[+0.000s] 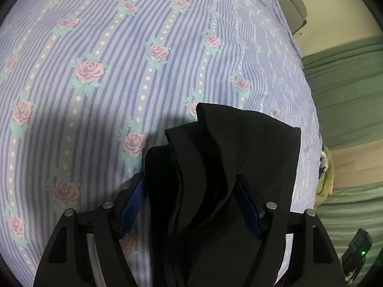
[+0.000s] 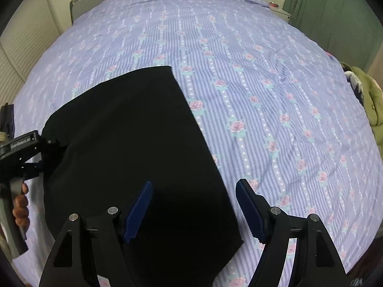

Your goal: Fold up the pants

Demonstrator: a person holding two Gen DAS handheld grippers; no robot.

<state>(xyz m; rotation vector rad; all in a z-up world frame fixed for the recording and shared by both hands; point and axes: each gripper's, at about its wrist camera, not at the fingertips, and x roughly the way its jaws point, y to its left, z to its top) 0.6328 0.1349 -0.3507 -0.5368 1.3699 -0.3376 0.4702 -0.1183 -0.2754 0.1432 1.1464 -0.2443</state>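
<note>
Left wrist view shows the left tongs [image 1: 191,189] clamped on a bunched fold of the black pants [image 1: 222,157], lifted above the striped, rose-patterned bedspread [image 1: 95,47]. From the right wrist, the pants [image 2: 134,138] lie spread flat on the bed, and the right tongs [image 2: 194,191] hang over their near edge with jaws apart, gripping nothing. A hand [image 2: 21,205] holds the left tongs [image 2: 51,151] at the pants' left edge.
</note>
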